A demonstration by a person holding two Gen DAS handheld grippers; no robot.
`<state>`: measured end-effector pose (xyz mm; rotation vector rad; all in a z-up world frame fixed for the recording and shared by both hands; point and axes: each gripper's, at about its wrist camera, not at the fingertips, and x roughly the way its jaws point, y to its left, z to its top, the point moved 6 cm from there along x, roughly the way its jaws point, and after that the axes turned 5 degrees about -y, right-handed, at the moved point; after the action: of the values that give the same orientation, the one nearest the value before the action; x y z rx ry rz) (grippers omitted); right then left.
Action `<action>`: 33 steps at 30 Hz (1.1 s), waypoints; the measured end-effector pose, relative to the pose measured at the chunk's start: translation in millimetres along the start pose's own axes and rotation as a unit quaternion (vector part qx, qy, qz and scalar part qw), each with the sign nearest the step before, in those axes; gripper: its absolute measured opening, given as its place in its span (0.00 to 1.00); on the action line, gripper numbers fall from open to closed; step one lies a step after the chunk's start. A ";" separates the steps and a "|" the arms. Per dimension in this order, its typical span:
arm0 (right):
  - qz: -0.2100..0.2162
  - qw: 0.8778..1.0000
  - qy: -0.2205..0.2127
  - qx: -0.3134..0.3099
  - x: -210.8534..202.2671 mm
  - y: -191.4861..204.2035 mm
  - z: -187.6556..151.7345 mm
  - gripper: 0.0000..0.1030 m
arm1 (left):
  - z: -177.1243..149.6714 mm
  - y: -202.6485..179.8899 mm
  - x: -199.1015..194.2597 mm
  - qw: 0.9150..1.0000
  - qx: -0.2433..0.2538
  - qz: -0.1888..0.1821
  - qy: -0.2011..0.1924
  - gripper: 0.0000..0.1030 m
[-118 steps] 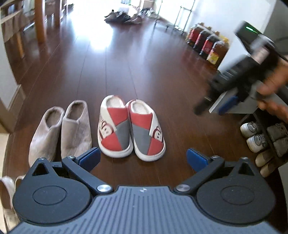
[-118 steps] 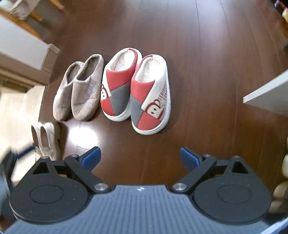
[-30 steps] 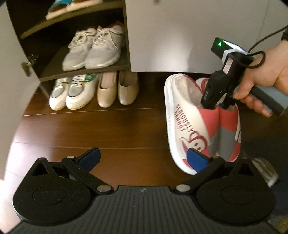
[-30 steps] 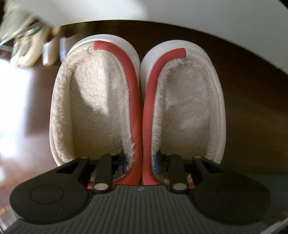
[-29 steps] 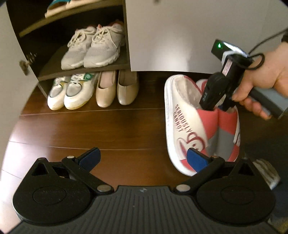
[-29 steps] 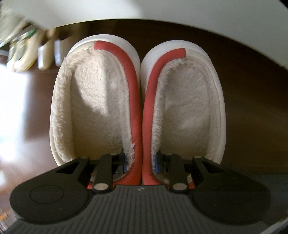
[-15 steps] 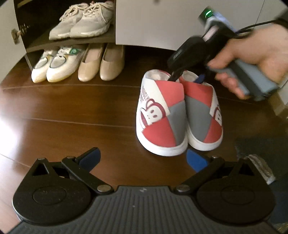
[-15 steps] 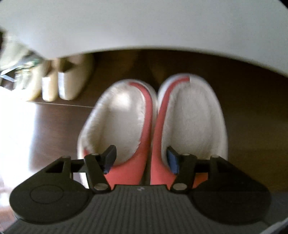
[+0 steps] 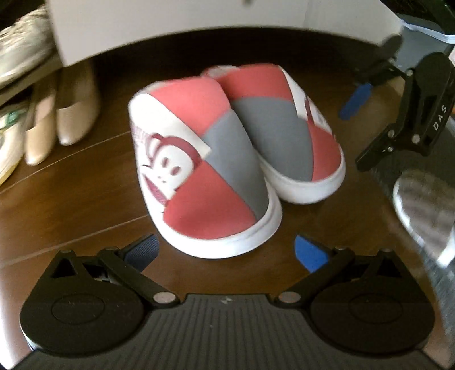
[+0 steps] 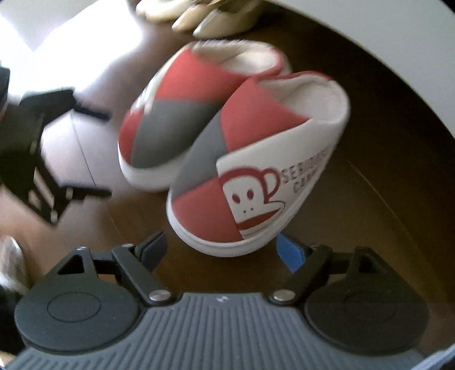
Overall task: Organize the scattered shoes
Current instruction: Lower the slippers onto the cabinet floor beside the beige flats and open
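A pair of red, grey and white slippers [image 9: 227, 159] with a monkey face stands side by side on the dark wood floor, toes toward both cameras. My left gripper [image 9: 227, 252] is open, low over the floor, its blue pads either side of the nearer toe and clear of it. My right gripper [image 10: 223, 250] has let go: its jaws are opening, and the nearer slipper [image 10: 250, 182] lies just ahead of the pads, untouched. The left wrist view shows the right gripper [image 9: 358, 132] beside the slippers' right. The right wrist view has the left gripper [image 10: 42, 153] blurred at the left.
Beige flats [image 9: 76, 113] stand to the slippers' left under a white cabinet panel [image 9: 184, 20]; in the right wrist view the flats [image 10: 199, 17] lie beyond the slippers. Light sneakers [image 9: 17, 57] sit on a shelf at far left. The white cabinet [image 10: 384, 37] curves behind the pair.
The right gripper, shut on the slippers' inner walls, opened and drew back from them. The slippers went from tilted to flat on the floor. The left gripper came down closer to their toes.
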<state>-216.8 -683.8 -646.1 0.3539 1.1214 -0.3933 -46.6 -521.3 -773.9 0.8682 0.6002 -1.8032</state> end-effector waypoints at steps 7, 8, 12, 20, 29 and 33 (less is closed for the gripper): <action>0.014 0.999 -0.026 -0.012 26.1 -14.3 8.8 0.84 | 7.2 13.7 13.6 1.000 0.000 0.005 -0.017 0.99; 0.011 0.999 -0.032 -0.011 25.8 -16.5 12.6 0.83 | 9.4 15.8 15.5 1.000 0.003 0.004 -0.016 0.99; -0.001 0.999 -0.052 -0.010 28.3 -24.7 32.5 0.83 | 29.7 42.3 29.0 1.000 -0.004 0.021 -0.019 0.99; -0.039 0.994 -0.095 -0.030 43.0 -58.1 96.5 0.83 | 76.0 87.4 57.8 0.999 0.014 0.044 -0.027 1.00; -0.074 0.987 -0.138 -0.024 49.4 -96.7 124.4 0.83 | 114.1 106.1 87.2 0.997 0.015 0.062 -0.034 1.00; -0.083 0.984 -0.159 -0.025 52.5 -105.3 127.2 0.83 | 122.1 106.8 92.4 0.997 0.019 0.069 -0.037 1.00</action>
<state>-145.8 -841.7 -652.2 0.1464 0.8487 -0.5485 -4.4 -703.2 -772.1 0.8445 0.4502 -1.7182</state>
